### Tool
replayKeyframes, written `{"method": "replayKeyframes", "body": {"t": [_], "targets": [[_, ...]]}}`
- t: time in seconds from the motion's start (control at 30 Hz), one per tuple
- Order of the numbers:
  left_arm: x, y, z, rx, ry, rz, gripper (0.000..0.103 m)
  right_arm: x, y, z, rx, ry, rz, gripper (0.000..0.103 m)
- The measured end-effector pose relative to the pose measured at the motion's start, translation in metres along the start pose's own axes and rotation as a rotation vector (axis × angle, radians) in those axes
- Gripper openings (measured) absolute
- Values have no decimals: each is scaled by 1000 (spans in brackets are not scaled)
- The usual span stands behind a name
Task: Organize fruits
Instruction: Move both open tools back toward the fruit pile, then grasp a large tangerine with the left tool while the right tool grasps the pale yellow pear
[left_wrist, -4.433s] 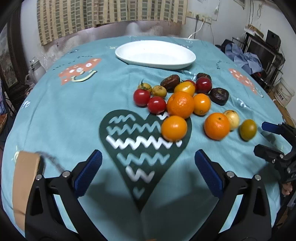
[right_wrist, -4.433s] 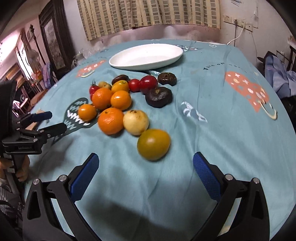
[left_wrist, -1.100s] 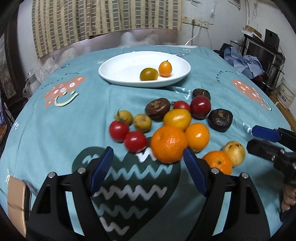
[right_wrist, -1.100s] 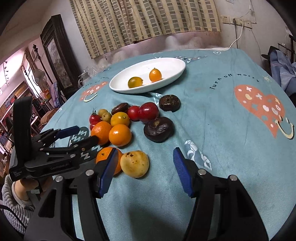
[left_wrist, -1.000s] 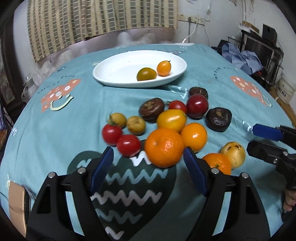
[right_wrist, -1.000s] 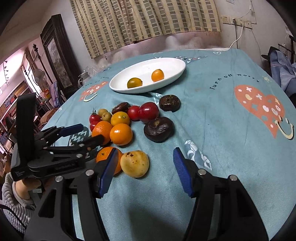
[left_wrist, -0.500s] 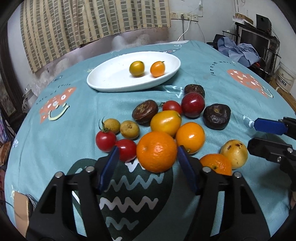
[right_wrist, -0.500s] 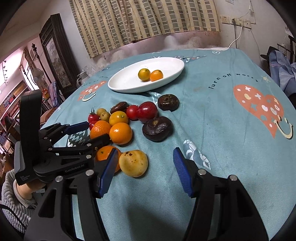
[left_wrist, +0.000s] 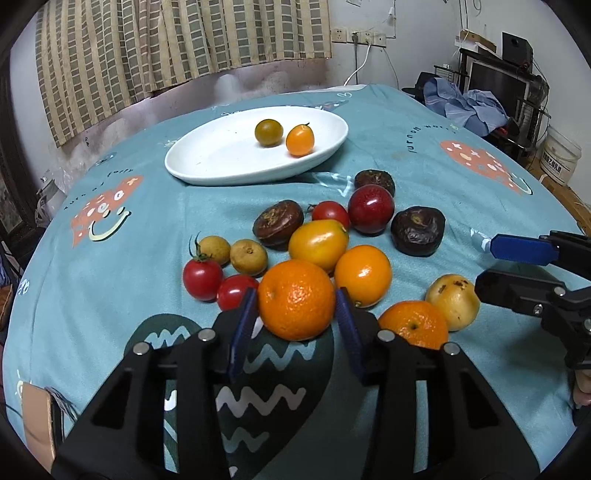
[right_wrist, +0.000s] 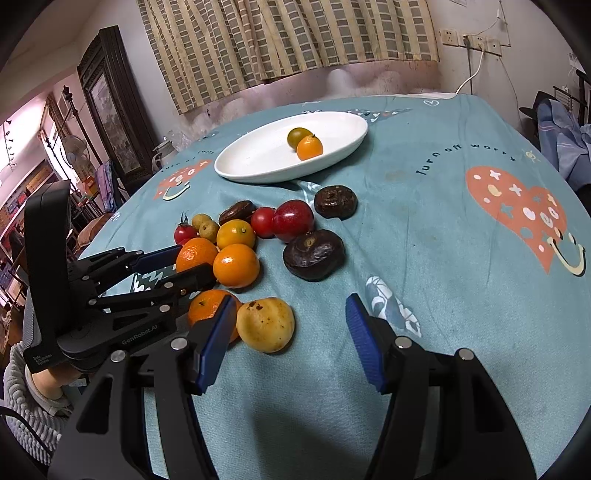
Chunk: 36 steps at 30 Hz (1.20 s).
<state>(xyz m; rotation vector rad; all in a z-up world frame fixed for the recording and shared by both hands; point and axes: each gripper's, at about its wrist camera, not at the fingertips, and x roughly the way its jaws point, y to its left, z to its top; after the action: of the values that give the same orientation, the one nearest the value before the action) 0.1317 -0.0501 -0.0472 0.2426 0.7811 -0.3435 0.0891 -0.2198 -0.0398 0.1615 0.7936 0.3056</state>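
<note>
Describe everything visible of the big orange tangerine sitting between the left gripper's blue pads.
The big orange tangerine is round, with glossy, pebbled peel and a small stem dimple toward its upper left. It rests on the teal tablecloth at the dark heart print's top edge. The left gripper has just been closing; its blue pads meet the fruit's two sides. A smoother orange fruit and a yellow tomato crowd it behind.

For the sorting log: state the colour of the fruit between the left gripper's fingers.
Orange, clearest in the left wrist view.

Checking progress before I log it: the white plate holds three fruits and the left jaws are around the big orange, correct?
Not quite: the white plate holds two fruits, a green-brown one and a small orange one, as the left wrist view shows. The left gripper has just closed around the big orange.
</note>
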Motion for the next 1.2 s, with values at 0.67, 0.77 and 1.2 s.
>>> {"method": "replayKeyframes", "body": {"t": [0.67, 0.77, 1.2], "targets": [[-35, 30, -14, -92, -82, 76, 44, 9, 26, -3, -119, 40, 27, 62], [-36, 31, -15, -95, -83, 76, 44, 7, 41, -5, -182, 28, 47, 62], [-35, 34, -14, -106, -80, 61, 44, 27, 51, 4, -208, 47, -33, 68]]}}
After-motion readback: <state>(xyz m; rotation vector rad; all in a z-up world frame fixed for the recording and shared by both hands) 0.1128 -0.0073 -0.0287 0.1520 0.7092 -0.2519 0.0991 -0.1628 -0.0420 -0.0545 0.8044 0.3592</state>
